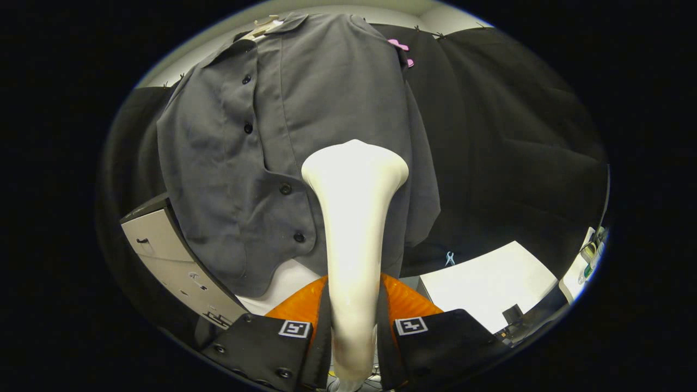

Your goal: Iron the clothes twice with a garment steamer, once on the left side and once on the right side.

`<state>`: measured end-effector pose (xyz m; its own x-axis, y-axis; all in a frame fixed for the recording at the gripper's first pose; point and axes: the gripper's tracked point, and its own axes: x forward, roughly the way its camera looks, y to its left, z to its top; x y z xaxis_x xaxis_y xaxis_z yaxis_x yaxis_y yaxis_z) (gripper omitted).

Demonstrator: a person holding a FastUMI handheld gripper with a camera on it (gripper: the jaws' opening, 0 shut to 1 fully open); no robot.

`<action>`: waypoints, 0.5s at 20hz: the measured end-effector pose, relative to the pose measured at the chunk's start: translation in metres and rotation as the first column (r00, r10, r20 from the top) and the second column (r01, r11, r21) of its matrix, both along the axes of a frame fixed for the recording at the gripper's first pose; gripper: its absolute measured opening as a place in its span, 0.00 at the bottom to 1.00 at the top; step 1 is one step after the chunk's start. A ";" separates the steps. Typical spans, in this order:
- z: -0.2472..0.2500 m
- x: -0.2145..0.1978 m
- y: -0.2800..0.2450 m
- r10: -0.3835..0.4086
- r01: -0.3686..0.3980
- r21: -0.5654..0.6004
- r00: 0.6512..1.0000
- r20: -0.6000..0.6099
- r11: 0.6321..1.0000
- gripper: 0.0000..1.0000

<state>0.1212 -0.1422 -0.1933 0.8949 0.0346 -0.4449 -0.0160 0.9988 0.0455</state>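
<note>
No readable text; only square coded markers (294,328) on the claw (354,332).

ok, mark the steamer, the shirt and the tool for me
steamer (354,218): gripper view, on its neck below the flared head.
shirt (337,81): gripper view, on the chest panel right of the button placket.
tool (354,326): gripper view, midway between its fingertips, closed on the steamer handle.

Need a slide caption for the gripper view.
Gripper shut on white garment steamer, head at the hanging grey button-up shirt.
</note>
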 end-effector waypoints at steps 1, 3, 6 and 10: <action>0.007 -0.002 0.001 -0.001 0.001 -0.001 1.000 0.013 1.000 0.43; 0.024 -0.011 0.004 0.001 0.000 -0.007 0.999 0.039 1.000 0.42; 0.053 -0.024 0.015 0.011 -0.010 -0.011 0.996 0.087 1.000 0.42; 0.083 -0.038 0.040 0.031 -0.031 -0.002 0.991 0.126 1.000 0.43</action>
<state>0.0831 -0.1026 -0.1101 0.9425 0.0633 -0.3282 -0.0527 0.9978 0.0409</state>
